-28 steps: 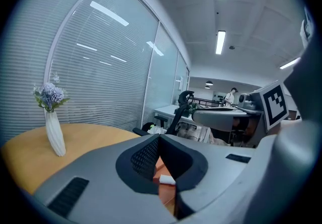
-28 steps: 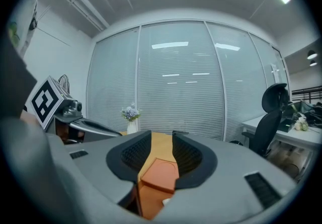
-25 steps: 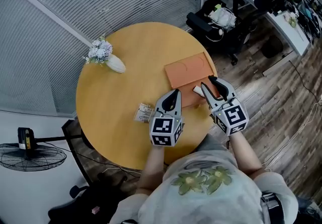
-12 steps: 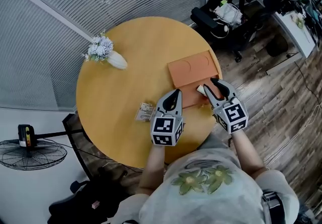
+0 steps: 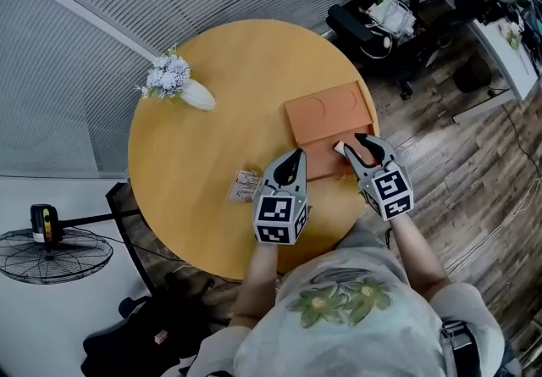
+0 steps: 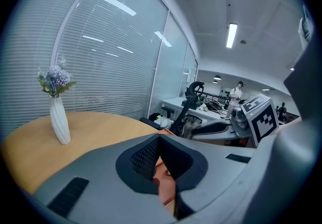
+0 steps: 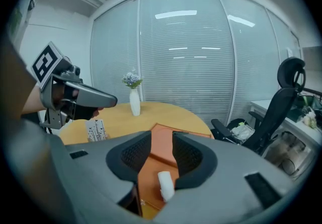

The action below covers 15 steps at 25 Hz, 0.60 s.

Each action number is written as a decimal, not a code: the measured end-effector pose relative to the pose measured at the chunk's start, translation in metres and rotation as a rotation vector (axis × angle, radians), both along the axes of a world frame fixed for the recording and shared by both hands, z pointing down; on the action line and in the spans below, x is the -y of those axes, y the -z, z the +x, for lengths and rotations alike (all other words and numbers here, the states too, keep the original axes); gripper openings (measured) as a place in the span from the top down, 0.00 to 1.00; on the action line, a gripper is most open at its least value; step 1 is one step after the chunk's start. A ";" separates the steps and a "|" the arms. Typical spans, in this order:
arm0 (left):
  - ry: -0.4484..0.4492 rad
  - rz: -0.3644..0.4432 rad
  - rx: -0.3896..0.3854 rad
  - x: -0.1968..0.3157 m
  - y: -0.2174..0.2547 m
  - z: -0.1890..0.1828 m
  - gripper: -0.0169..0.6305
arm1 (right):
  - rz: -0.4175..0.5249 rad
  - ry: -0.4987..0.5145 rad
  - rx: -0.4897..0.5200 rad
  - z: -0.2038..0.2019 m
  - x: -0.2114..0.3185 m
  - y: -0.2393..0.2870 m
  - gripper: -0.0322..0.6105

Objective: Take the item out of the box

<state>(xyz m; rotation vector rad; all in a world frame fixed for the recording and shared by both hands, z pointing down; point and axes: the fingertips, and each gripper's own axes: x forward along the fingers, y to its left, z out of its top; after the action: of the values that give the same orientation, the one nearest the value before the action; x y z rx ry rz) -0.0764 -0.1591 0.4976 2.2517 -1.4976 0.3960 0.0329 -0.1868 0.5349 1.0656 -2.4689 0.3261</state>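
The white roll-like item lies in the open orange box at the near right of the round table, so nothing is out yet. The right gripper holds its jaws apart around the item, not pressing it. The left gripper has its jaws closed at the box's near left edge. Grasping and lifting remain to be done.
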 end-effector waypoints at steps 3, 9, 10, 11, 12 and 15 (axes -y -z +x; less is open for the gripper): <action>0.008 -0.011 0.004 0.003 -0.005 -0.002 0.97 | -0.025 0.012 -0.012 -0.001 0.002 -0.012 0.74; 0.020 -0.032 0.001 0.006 -0.010 -0.005 0.97 | -0.084 0.045 -0.047 -0.003 0.000 -0.037 0.74; 0.020 -0.036 0.003 0.006 -0.011 -0.005 0.97 | -0.093 0.051 -0.053 -0.003 0.000 -0.041 0.74; 0.021 -0.039 0.004 0.007 -0.012 -0.005 0.97 | -0.103 0.055 -0.058 -0.003 0.000 -0.045 0.74; 0.021 -0.042 0.005 0.007 -0.014 -0.005 0.97 | -0.112 0.059 -0.063 -0.003 0.000 -0.049 0.74; 0.022 -0.050 0.007 0.008 -0.017 -0.005 0.97 | -0.138 0.071 -0.082 -0.003 0.000 -0.062 0.74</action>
<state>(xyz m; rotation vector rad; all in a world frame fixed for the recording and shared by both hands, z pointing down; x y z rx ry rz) -0.0812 -0.1673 0.5145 2.1954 -1.4980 0.4305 0.0296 -0.1868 0.5966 0.9147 -2.3678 0.4154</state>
